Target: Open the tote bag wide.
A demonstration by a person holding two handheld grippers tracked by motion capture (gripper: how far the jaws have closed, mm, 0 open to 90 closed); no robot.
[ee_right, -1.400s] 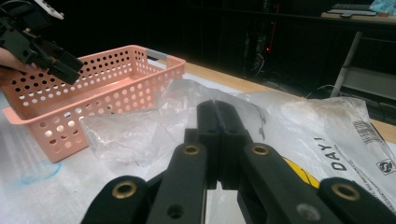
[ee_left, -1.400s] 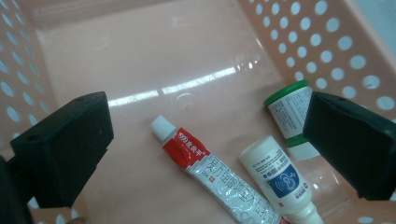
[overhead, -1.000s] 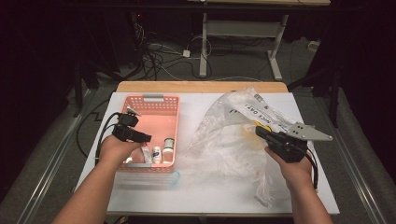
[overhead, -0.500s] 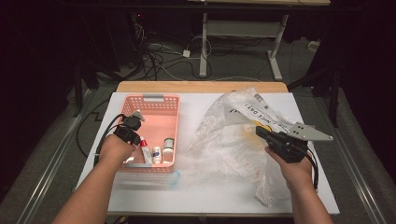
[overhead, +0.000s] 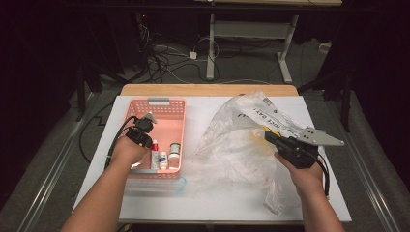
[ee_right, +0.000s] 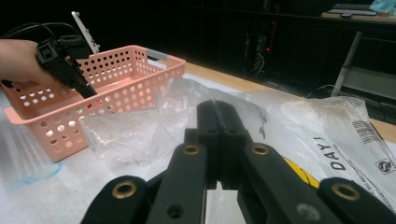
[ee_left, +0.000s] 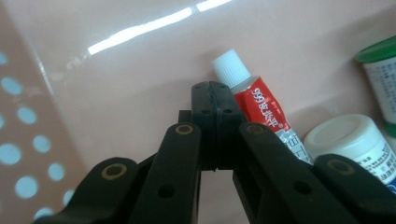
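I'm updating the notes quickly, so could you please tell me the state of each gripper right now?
Left gripper: shut, holding nothing, inside the pink basket beside the red tube.
Right gripper: shut; cannot tell whether it pinches the plastic bag.

Inside the pink basket (overhead: 159, 108) the far half of the floor lies bare, with room to pass. Its near end is crowded: a red tube (ee_left: 261, 109), a white-capped jar (ee_left: 348, 140) and a green-capped bottle (ee_left: 380, 77) stand close together, just right of the left tongs (ee_left: 213, 91). The basket's perforated walls hem that space in. On the desk (overhead: 217, 198), the crumpled plastic bag (overhead: 241, 145) covers the right half; the strip between bag and basket is open.
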